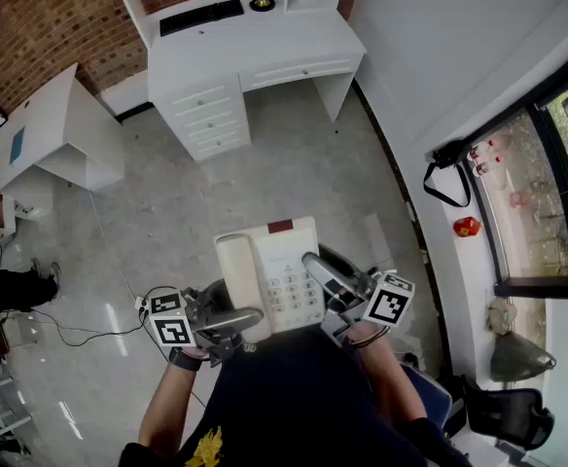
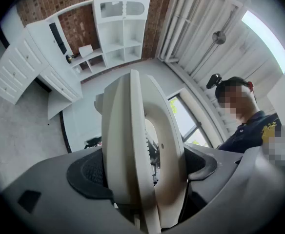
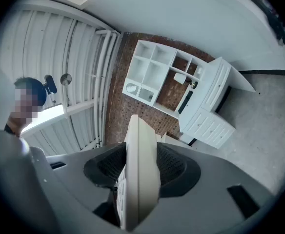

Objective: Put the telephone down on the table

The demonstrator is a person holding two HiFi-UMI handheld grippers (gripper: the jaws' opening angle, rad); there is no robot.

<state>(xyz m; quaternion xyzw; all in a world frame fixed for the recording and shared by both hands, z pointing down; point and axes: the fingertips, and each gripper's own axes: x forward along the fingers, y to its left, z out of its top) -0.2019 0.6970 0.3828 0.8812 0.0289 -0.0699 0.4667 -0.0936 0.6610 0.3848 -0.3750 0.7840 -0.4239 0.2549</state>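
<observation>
A cream desk telephone [image 1: 269, 275] with a handset on its left and a keypad hangs in the air in front of the person's chest, above the floor. My left gripper [image 1: 228, 321] is shut on its left side, the handset and body [image 2: 142, 155] pinched between the dark pads [image 2: 86, 172]. My right gripper [image 1: 325, 282] is shut on the phone's right edge [image 3: 140, 174], which stands edge-on between its pads [image 3: 174, 167]. A white desk [image 1: 250, 52] stands far ahead across the room.
On the white desk lie a black keyboard [image 1: 201, 16] and a lamp base [image 1: 262, 0]. A second white table [image 1: 46, 134] stands at the left. A cable [image 1: 89, 329] trails over the grey floor. A window wall [image 1: 547, 183] runs along the right, with a dark chair [image 1: 503, 412] below it.
</observation>
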